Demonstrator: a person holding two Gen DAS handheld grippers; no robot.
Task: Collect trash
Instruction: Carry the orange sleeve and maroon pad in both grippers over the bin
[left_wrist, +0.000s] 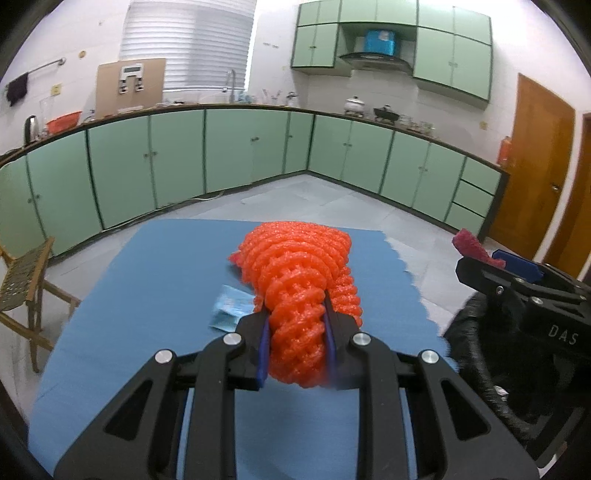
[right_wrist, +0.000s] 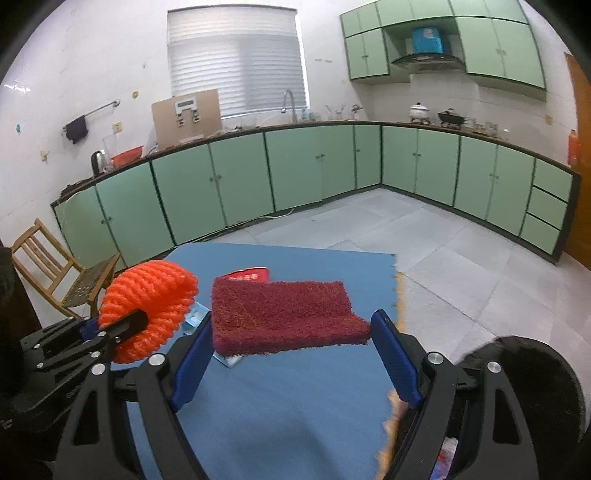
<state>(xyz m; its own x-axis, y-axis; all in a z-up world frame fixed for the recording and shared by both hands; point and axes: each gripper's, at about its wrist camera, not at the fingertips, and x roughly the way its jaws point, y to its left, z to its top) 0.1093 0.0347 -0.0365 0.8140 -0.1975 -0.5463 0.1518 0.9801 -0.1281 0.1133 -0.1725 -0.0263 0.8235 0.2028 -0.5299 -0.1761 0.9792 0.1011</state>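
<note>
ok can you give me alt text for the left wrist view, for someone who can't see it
The left gripper is shut on an orange foam net sleeve, held above a blue table mat with a small blue wrapper beside it. Green kitchen cabinets line the background.

Left claw (left_wrist: 297, 321): fingers pinched close, squeezing something between the blue pads (left_wrist: 263, 347). Right claw (right_wrist: 291, 343): fingers spread wide, blue pads (right_wrist: 397, 360) apart, angled forward and down.
</note>
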